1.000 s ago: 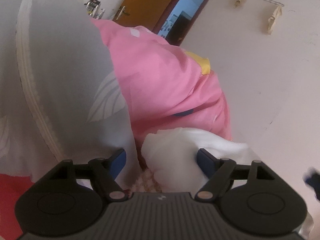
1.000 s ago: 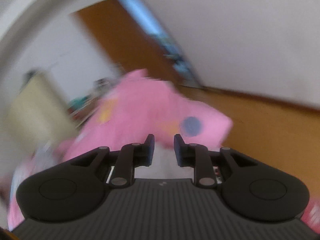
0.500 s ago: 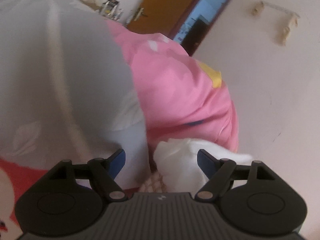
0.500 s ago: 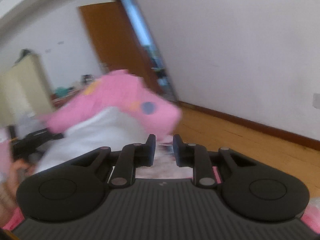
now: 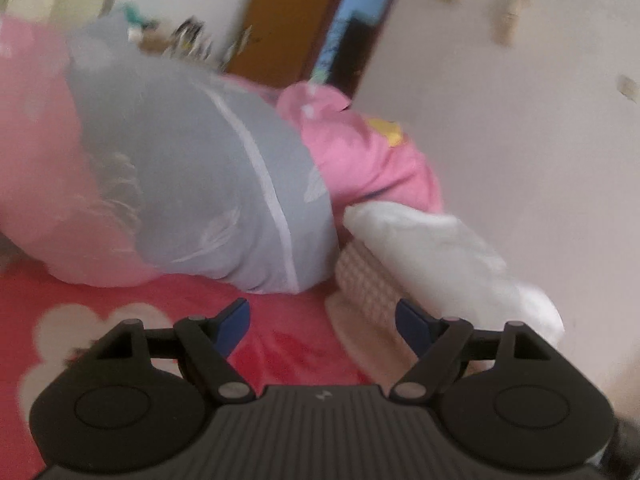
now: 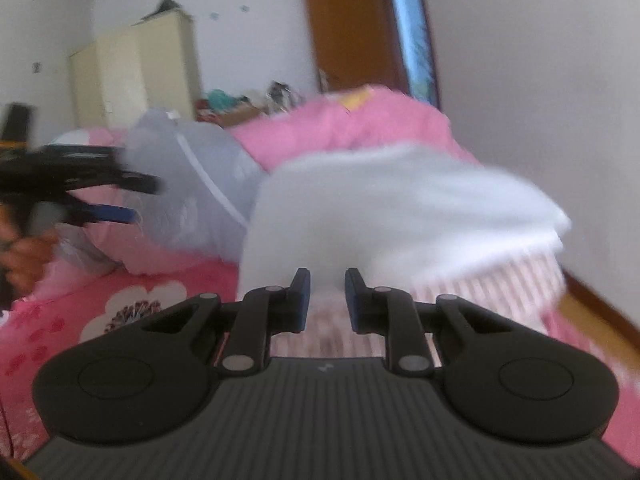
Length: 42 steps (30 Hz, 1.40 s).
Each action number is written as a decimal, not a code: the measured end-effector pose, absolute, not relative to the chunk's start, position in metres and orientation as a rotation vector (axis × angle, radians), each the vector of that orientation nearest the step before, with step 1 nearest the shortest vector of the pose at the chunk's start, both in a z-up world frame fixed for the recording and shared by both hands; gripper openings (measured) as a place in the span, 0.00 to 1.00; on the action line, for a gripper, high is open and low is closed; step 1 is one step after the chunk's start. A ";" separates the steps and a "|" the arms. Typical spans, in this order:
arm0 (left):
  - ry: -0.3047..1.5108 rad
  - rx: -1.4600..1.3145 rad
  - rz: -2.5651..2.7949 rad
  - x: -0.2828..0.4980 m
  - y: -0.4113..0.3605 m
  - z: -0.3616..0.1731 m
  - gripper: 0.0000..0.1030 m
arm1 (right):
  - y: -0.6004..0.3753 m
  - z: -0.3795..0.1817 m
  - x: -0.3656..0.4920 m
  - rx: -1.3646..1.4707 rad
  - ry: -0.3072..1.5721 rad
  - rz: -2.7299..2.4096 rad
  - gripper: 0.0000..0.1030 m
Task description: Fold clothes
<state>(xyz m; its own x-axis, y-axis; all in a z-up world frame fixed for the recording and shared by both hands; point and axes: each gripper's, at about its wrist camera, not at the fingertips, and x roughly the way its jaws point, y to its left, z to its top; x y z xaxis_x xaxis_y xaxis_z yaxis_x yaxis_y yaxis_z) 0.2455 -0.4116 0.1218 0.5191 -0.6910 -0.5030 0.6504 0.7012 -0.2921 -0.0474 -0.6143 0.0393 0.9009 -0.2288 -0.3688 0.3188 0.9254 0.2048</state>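
White garment lies bunched on the bed, fold unfinished; left tool gapes wide, empty; right tool stands narrowly parted, apparently gripping nothing.

The walls are plain white and lit by soft daylight. At 12 o'clock in the right wrist view a brown wooden door stands open beside a bright blue doorway opening. At 10 o'clock stands a cream wardrobe, and next to it a cluttered surface, too blurred to read. At 3 o'clock a wooden floor meets a brown baseboard. In the left wrist view a pale wall rack hangs at 1 o'clock.
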 end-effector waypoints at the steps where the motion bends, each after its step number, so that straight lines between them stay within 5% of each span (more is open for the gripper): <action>1: 0.608 -0.046 -0.820 0.229 -0.399 0.124 0.84 | -0.609 0.039 -0.060 0.289 0.356 -0.283 0.19; 6: 0.547 -0.023 -0.883 0.155 -0.342 0.130 0.93 | -0.552 0.047 -0.113 0.274 0.377 -0.326 0.30; 8: 0.539 -0.037 -0.898 0.131 -0.322 0.130 0.99 | -0.529 0.051 -0.132 0.283 0.360 -0.336 0.51; 13: 0.528 -0.030 -0.905 0.084 -0.291 0.131 1.00 | -0.467 0.067 -0.171 0.286 0.297 -0.365 0.83; 17: 0.504 -0.003 -0.909 0.054 -0.268 0.135 1.00 | -0.419 0.074 -0.193 0.260 0.224 -0.423 0.98; 42: 0.439 0.155 -0.679 -0.003 -0.214 0.150 1.00 | -0.299 0.097 -0.180 0.135 0.308 -0.628 0.99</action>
<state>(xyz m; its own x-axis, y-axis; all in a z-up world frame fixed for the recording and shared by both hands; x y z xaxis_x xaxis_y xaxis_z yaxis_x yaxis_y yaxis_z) -0.0033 -0.2140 0.1496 0.6910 -0.5730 -0.4407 0.6374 0.7705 -0.0024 -0.1804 -0.2985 0.0970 0.7657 -0.5559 -0.3234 0.5958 0.8025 0.0312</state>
